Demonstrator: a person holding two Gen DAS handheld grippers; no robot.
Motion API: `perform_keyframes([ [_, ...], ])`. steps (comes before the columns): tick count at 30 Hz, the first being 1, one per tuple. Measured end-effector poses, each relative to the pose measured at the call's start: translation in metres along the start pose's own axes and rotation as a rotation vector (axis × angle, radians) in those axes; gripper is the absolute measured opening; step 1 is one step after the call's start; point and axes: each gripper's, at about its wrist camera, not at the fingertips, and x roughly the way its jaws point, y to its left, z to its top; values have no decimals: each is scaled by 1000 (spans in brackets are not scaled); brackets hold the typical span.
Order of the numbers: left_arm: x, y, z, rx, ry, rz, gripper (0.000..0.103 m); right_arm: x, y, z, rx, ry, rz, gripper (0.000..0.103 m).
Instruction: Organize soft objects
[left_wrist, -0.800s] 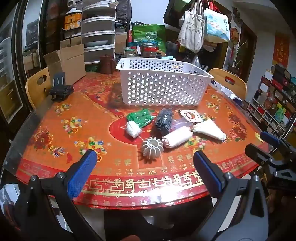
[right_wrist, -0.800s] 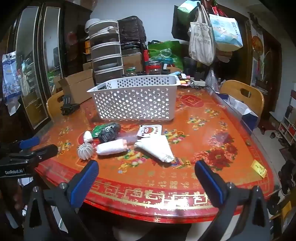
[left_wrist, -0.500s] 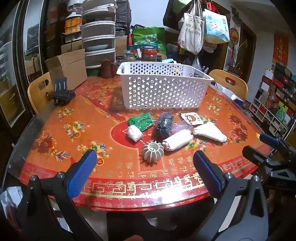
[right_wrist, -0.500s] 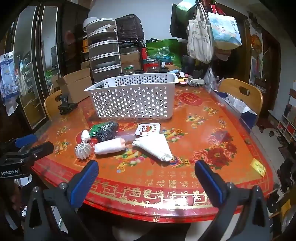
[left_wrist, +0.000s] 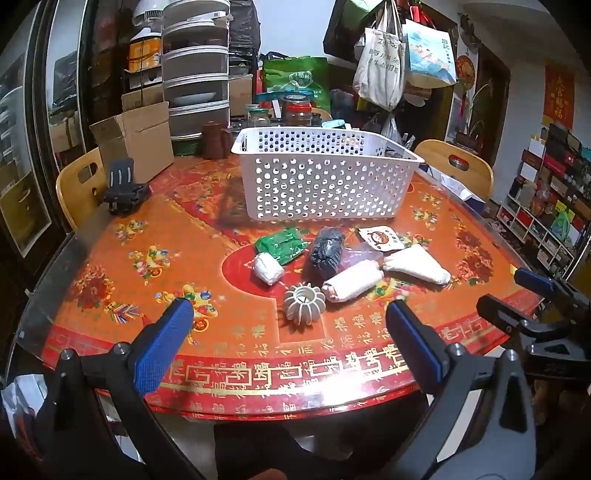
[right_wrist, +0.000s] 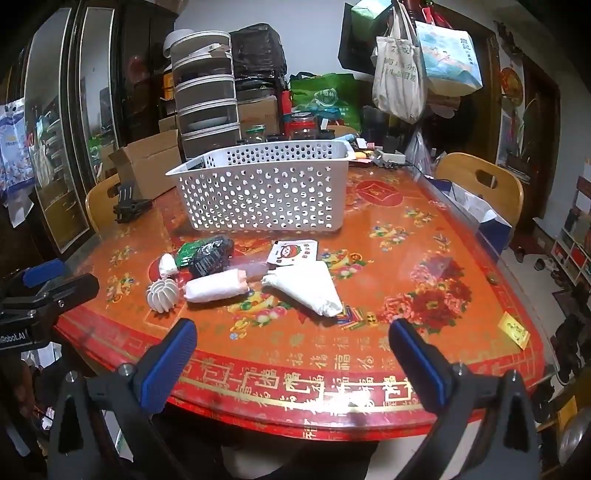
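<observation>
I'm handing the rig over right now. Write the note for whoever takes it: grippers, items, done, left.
Left gripper and right gripper: both open, empty, hovering at the table's near edge.
Items: ribbed white ball, rolled white towel, white cloth cone, small white bundle, green packet, black bundle, cartoon-printed pouch, all on the table before the white basket.
Done: nothing visibly.
Left: all seven.

Two wrist views from my side of the table (left_wrist: 110, 258)

Both my cameras sit at the near edge, angled down and forward; left looks from the left, right from the right, sharing the white basket (left_wrist: 325, 184) and the clutter before it.
</observation>
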Motion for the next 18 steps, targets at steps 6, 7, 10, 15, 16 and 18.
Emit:
perform_keyframes([
  [6,-2,-1,0,5,-5,0,103,1,-1,-1,4,9,1,103],
  [7,-2,-1,0,4,-4,0,103,0,-1,-1,4,9,2,103],
  [10,-2,-1,0,4,-3,-2,103,0,0,-1,4,8,3,103],
  [15,-2,-1,0,4,-3,-2,103,1,0,-2,4,12,5,103],
  [16,-2,-1,0,4,-2,-1,103,1,1,-2,4,13,5,103],
  [18,-3,-1,0,4,-3,-2,103,1,1,-2,4,13,5,103],
])
